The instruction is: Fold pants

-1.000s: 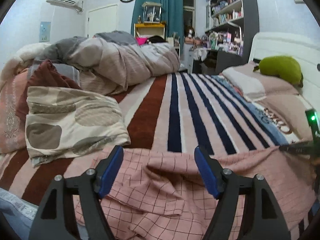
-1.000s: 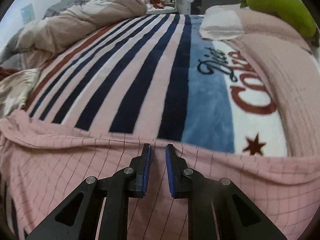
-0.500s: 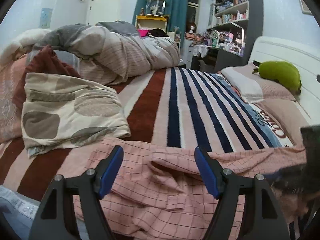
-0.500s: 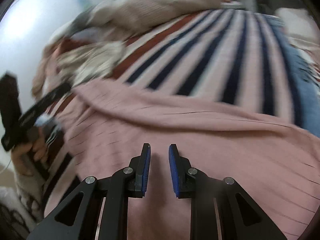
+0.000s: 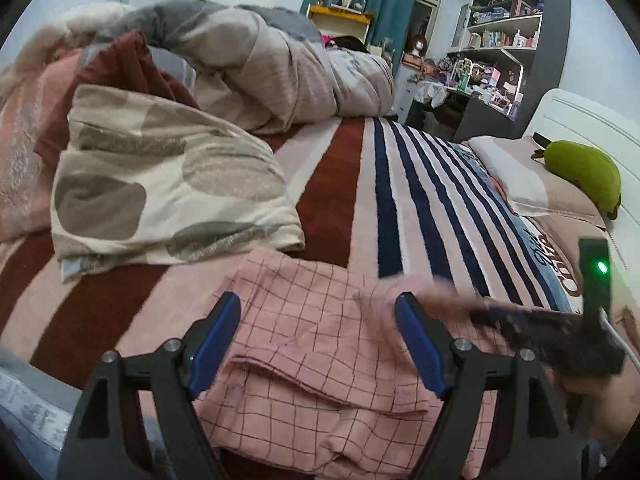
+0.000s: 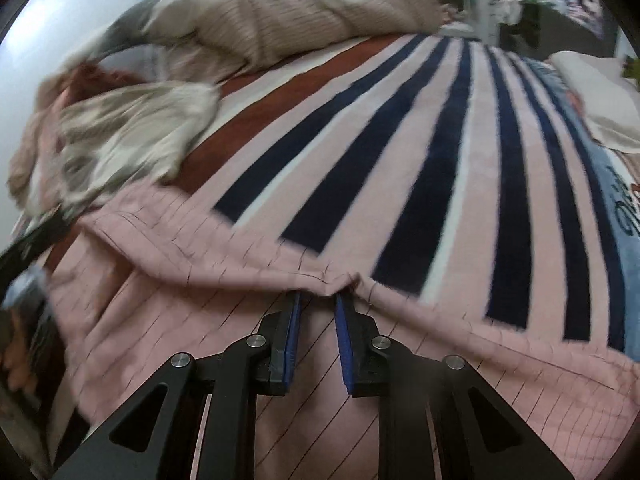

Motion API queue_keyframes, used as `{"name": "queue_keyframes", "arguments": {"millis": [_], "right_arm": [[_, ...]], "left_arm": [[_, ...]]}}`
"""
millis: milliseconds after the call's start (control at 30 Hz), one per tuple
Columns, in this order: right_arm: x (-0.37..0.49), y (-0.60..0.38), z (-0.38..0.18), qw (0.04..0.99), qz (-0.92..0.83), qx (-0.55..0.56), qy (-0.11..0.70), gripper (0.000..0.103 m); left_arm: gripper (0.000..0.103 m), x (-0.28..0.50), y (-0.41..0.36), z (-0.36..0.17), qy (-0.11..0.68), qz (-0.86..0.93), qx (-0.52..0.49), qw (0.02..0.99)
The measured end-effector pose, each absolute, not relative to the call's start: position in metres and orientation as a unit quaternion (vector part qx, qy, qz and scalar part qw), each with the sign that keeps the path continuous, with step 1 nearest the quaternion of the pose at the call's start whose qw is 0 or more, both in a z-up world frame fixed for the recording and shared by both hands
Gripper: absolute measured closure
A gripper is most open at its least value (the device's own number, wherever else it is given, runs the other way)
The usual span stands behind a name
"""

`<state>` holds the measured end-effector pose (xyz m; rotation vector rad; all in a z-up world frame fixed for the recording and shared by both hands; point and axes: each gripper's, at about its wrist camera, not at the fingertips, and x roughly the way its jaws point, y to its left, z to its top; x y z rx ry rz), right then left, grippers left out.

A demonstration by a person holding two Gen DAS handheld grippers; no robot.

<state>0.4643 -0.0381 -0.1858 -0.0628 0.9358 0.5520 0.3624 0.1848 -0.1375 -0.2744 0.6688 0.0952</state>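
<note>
Mid-fold: our right claw [image 6: 316, 300], nearly shut, pinches an edge of the pink checked pants [image 5: 320, 344] on the striped bed [image 5: 332, 200], left claw [image 5: 316, 316] opening, empty; next, lay and release.

Pants [image 5: 320, 344] on bed [image 5: 400, 200], quilt [image 5: 160, 184] behind

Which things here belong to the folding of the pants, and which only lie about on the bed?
Part of the job:
- pink checked pants
- left gripper, jaws opening over the pants
- right gripper, pinching the pants' edge

Just lying about:
- striped blanket
- patterned quilt
- green plush toy
- pillow
</note>
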Motion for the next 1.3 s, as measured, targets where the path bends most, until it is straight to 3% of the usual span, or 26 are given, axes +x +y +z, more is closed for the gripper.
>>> {"name": "queue_keyframes", "arguments": {"millis": [300,367,433,500,533,600,633,767,800,833,867,900,967,1033,1067,1100,1300], "right_arm": [[0.444,-0.080,-0.171,0.863,0.261,0.015,0.434,0.071],[0.426,-0.096,-0.168,0.857,0.266,0.016,0.441,0.070],[0.408,-0.114,-0.164,0.854,0.265,0.015,0.448,0.070],[0.389,-0.133,-0.159,0.853,0.262,0.012,0.450,0.070],[0.380,-0.142,-0.157,0.854,0.261,0.012,0.450,0.070],[0.366,-0.159,-0.153,0.854,0.259,0.019,0.450,0.070],[0.360,-0.167,-0.151,0.854,0.259,0.027,0.450,0.070],[0.348,-0.188,-0.144,0.856,0.260,0.048,0.444,0.070],[0.346,-0.192,-0.143,0.857,0.259,0.051,0.441,0.070],[0.345,-0.194,-0.142,0.858,0.259,0.054,0.441,0.069],[0.344,-0.196,-0.142,0.857,0.260,0.057,0.441,0.068],[0.344,-0.198,-0.142,0.855,0.263,0.061,0.443,0.068],[0.343,-0.200,-0.142,0.851,0.267,0.068,0.447,0.068],[0.343,-0.201,-0.143,0.850,0.268,0.069,0.447,0.068],[0.342,-0.202,-0.143,0.851,0.269,0.071,0.446,0.068],[0.342,-0.202,-0.143,0.850,0.271,0.073,0.445,0.068],[0.337,-0.205,-0.144,0.848,0.280,0.088,0.442,0.068]], "left_arm": [[0.026,0.347,0.143,-0.141,0.346,-0.036,-0.063,0.935],[0.027,0.344,0.136,-0.146,0.351,-0.031,-0.039,0.935],[0.042,0.344,0.129,-0.151,0.360,-0.039,-0.025,0.932],[0.065,0.347,0.124,-0.156,0.369,-0.033,-0.008,0.929],[0.068,0.349,0.123,-0.158,0.372,-0.026,0.001,0.928],[0.091,0.352,0.122,-0.162,0.377,-0.007,0.020,0.926],[0.095,0.355,0.124,-0.163,0.378,0.002,0.026,0.926],[0.096,0.358,0.133,-0.161,0.384,-0.005,0.004,0.923],[0.092,0.354,0.131,-0.156,0.377,-0.020,-0.008,0.926],[0.084,0.352,0.126,-0.153,0.375,-0.025,-0.001,0.926],[0.057,0.350,0.119,-0.151,0.377,-0.033,0.020,0.926],[0.044,0.347,0.110,-0.152,0.374,-0.038,0.048,0.925],[0.045,0.346,0.100,-0.159,0.384,-0.035,0.082,0.919],[0.059,0.347,0.095,-0.167,0.395,-0.039,0.094,0.913],[0.073,0.350,0.094,-0.171,0.404,-0.035,0.100,0.909],[0.077,0.351,0.095,-0.173,0.405,-0.032,0.097,0.909],[0.077,0.341,0.112,-0.152,0.373,-0.036,0.050,0.926]]}}
